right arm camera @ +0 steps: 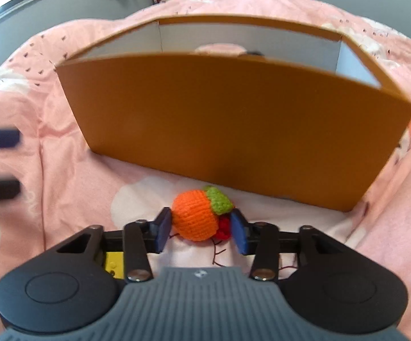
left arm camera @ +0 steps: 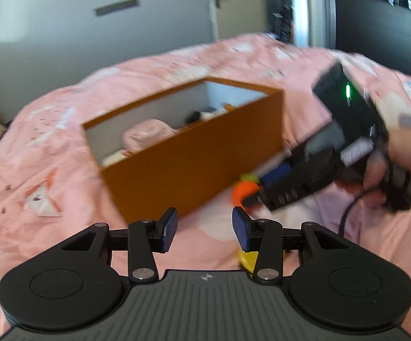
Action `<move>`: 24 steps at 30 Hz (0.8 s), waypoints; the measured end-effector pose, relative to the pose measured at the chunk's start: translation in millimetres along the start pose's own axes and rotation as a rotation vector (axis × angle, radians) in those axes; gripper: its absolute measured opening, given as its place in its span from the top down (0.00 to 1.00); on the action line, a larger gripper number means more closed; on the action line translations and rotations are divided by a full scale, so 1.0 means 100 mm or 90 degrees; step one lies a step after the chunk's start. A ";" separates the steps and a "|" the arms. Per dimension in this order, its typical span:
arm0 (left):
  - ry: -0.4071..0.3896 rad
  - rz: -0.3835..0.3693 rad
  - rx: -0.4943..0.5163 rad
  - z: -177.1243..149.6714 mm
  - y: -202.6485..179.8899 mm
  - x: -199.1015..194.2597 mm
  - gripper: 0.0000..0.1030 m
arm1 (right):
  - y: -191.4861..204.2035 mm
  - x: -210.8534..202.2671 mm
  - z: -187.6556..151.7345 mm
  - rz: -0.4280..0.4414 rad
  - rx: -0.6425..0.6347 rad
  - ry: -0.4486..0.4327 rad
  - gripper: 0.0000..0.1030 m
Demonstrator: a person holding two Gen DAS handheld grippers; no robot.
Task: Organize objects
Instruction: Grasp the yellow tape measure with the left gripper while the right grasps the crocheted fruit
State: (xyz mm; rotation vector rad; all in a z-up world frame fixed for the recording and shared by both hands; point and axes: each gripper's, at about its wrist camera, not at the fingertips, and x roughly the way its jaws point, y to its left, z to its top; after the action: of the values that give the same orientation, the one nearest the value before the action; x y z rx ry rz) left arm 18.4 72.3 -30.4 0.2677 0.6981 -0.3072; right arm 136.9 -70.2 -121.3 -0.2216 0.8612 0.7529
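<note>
Right hand-held gripper [right arm camera: 201, 228]: jaws partly apart, straddling the crochet orange [right arm camera: 194, 216]; left pad looks to touch the yarn, right pad just beside it, not clamped yet as far as I can tell.
Left hand-held gripper [left arm camera: 204, 228]: wide, nothing between the pads, hovering over the bed [left arm camera: 35, 153]; blurred.
Step in hand: likely closing on the toy to lift it into the box.
How to do it well: center the pads on the orange body, not the green leaf or red bit; squeeze gently, the yarn will squash; lift high enough to clear the near wall before moving forward; watch the loose red thread for snagging.
Crochet orange look: round orange knit ball, green leaf cap at upper right, small red piece underneath, dark red thread trailing toward the camera.
Crochet orange location: on the pink bedspread, near the front wall of the box.
Yellow block [right arm camera: 114, 264]: small, under the right gripper's left linkage; another yellow bit shows under the left gripper.
Orange box [right arm camera: 234, 130]: open top, white inside, on the bed; pink soft item and a dark item already inside.
</note>
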 end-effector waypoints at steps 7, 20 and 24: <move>0.128 -0.098 0.119 -0.04 -0.28 0.39 0.38 | -0.33 -0.46 -0.09 0.005 0.048 0.001 1.00; 0.231 -0.134 0.266 -0.10 -0.47 0.84 0.36 | -0.36 -0.46 -0.20 0.053 0.059 0.001 0.85; 0.244 -0.147 0.270 -0.13 -0.46 0.94 0.36 | -0.35 -0.44 -0.20 0.065 0.054 -0.005 0.79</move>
State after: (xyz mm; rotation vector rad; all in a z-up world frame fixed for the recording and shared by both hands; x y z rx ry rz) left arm 62.0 16.8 -109.0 0.6626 1.0433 -0.6370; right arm 130.1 -127.1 -105.1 -0.1005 0.8995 0.8096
